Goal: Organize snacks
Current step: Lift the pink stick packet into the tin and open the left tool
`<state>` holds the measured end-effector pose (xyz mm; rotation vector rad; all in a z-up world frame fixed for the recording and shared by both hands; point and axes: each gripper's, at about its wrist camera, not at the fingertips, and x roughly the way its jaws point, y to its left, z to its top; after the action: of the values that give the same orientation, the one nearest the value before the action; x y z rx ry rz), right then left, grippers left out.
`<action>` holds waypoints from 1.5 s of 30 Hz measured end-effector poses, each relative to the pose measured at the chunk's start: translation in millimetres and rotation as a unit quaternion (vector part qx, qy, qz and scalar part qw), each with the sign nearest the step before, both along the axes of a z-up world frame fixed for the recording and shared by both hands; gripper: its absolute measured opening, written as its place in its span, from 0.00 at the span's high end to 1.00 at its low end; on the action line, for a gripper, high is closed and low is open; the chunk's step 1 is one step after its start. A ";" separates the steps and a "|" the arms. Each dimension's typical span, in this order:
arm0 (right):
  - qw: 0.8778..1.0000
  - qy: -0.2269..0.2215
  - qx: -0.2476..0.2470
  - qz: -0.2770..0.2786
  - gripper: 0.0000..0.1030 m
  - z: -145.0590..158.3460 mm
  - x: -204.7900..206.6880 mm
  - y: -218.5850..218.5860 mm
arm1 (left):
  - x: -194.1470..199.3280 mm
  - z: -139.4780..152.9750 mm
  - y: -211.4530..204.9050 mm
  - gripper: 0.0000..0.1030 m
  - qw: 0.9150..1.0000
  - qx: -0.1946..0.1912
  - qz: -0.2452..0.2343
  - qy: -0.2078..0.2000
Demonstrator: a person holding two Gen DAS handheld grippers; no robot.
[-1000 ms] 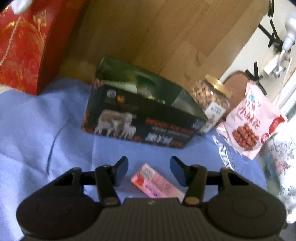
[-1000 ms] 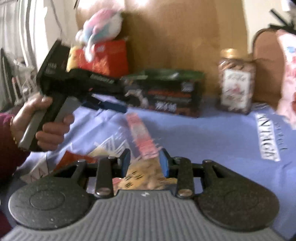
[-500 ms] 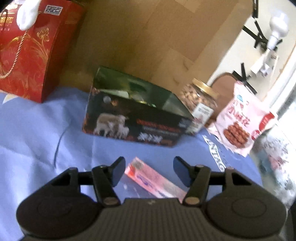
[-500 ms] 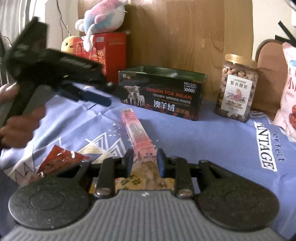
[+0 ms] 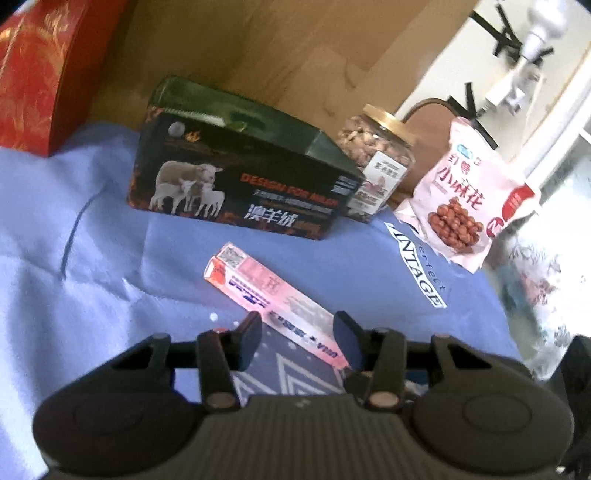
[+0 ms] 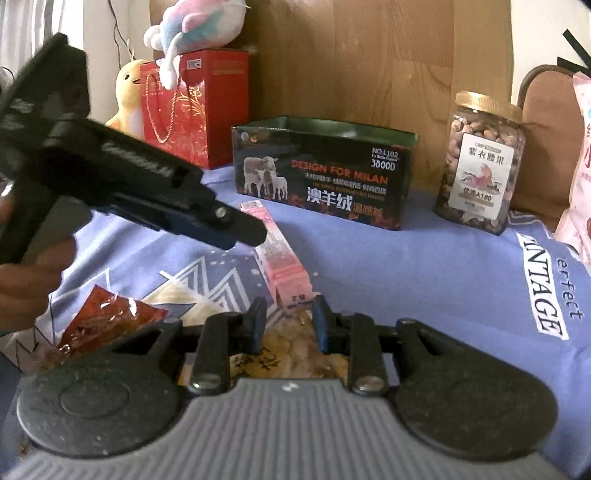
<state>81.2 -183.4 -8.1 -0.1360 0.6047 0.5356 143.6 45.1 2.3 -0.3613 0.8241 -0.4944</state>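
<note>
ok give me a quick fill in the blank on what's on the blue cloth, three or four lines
1. The dark open box has ____ pictured on its front.
2. The nut jar has a ____ coloured lid.
3. The long pink box lies flat on the ____ cloth.
4. The plush toy sits on top of the ____ gift bag.

Missing words: sheep; gold; blue; red

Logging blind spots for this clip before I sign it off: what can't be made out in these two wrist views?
- Inside of the dark box: both views, hidden by its own walls.
- Yellowish packet in the right view: mostly covered by the right gripper.
- Near end of the pink box in the left view: behind the left gripper, contact unclear.
- Pink bag: cut off by the right view's edge.
</note>
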 end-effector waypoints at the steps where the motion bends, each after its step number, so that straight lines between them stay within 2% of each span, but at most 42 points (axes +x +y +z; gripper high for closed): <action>1: 1.000 -0.003 -0.003 0.000 0.71 0.0 -0.5 0.5 | -1.5 3.1 0.0 0.54 1.000 0.004 0.003 -0.007; 5: 1.000 -0.006 -0.002 -0.001 0.71 1.9 -3.8 -0.1 | 6.3 18.0 8.2 0.43 0.998 0.025 0.039 -0.038; 7: 1.000 -0.009 -0.003 0.002 0.70 3.1 -6.1 1.2 | 17.3 20.7 12.9 0.41 0.997 0.030 0.054 -0.048; 11: 1.000 -0.009 -0.015 0.012 0.71 1.2 -4.5 6.8 | 43.6 10.8 13.9 0.42 0.996 0.053 0.063 -0.036; 15: 0.999 -0.012 -0.029 0.009 0.78 -0.8 5.7 12.0 | 54.4 -8.2 8.2 0.54 0.999 0.035 0.041 0.005; 18: 1.000 -0.012 -0.025 -0.005 0.78 -1.1 17.7 9.2 | 43.8 -7.2 3.9 0.54 0.998 0.050 0.040 -0.012; 22: 0.999 -0.017 -0.016 -0.029 0.77 -2.2 22.1 -0.3 | 33.1 -4.4 8.2 0.53 0.999 0.028 0.035 -0.004; 26: 1.000 -0.018 -0.012 -0.009 0.74 -0.7 17.4 -2.6 | 28.6 -0.7 14.5 0.45 0.999 0.017 0.044 -0.007; 27: 1.000 -0.017 -0.017 0.000 0.69 -0.7 16.3 -0.9 | 28.5 0.2 16.5 0.45 0.999 0.016 0.048 -0.007; 29: 0.999 -0.019 -0.024 0.007 0.68 -1.7 16.6 2.4 | 27.9 0.7 18.5 0.45 0.999 0.011 0.050 -0.006; 32: 0.999 -0.011 -0.030 0.004 0.67 -6.4 23.5 6.8 | 28.4 -8.7 10.4 0.50 0.999 0.030 0.039 0.009; 35: 1.000 -0.003 -0.015 -0.005 0.67 -6.4 27.0 5.7 | 22.8 -5.8 2.8 0.53 0.998 0.046 0.036 -0.005; 38: 0.999 -0.024 -0.015 -0.026 0.68 1.4 24.6 1.2 | 22.3 9.2 4.6 0.55 0.999 0.023 0.029 -0.012; 41: 0.998 -0.058 0.012 -0.032 0.69 24.2 27.0 -4.9 | 27.5 31.9 7.2 0.53 0.998 0.014 0.035 -0.050; 45: 0.993 -0.113 0.004 -0.035 0.69 50.2 47.8 4.6 | 50.5 56.6 10.0 0.52 0.994 0.000 0.063 -0.088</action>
<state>128.9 -178.8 42.1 -0.1639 0.3852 0.4481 194.1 55.1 58.8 -0.3608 0.6268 -0.4024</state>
